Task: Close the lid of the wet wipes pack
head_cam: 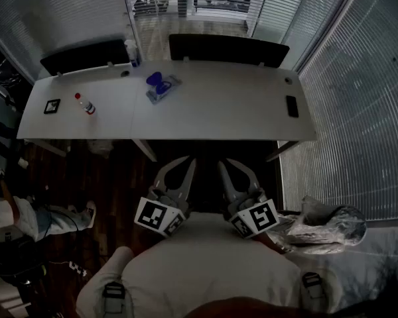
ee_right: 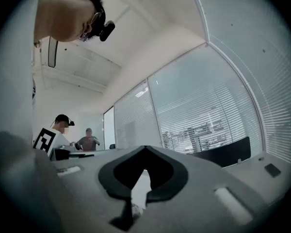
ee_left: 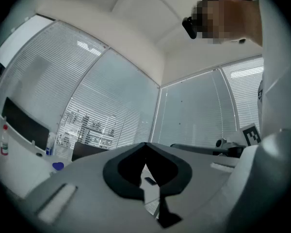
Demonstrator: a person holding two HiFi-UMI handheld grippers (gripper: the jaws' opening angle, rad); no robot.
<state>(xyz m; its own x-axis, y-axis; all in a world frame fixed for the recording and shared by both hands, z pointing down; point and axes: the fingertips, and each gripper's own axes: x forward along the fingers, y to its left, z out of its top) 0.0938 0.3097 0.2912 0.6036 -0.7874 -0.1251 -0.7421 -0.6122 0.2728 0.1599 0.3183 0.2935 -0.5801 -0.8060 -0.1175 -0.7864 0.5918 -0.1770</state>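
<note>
Handling, by judgement: the soft film wet wipes pack with a blue plastic lid [head_cam: 164, 89] is expected to be light and yielding, and liable to slide on the smooth surface if pushed from one side; the film body would crumple under a hard pinch. The rigid blue flap [head_cam: 156, 80] is judged the proper place of contact, to be pressed down onto its frame while the body is steadied at the opposite end.

Appearance: the pack is pale and flat, set at a slant; the flap is seen raised at its far-left end, so the lid is recorded as open; finer detail is too small to read.

Location: the pack lies on the long white bench [head_cam: 239, 114], at the far edge, left of centre; a small clear bottle with a red cap [head_cam: 85, 105] stands well apart to its left; a flat black phone [head_cam: 292, 105] lies well apart to its right.

The left gripper [head_cam: 188, 163] and the right gripper [head_cam: 223, 164] are held close to the person's body, near side, well apart from the pack; in each gripper view the jaws are seen brought together at the tips with nothing between them. The approach is judged not yet begun.
</note>
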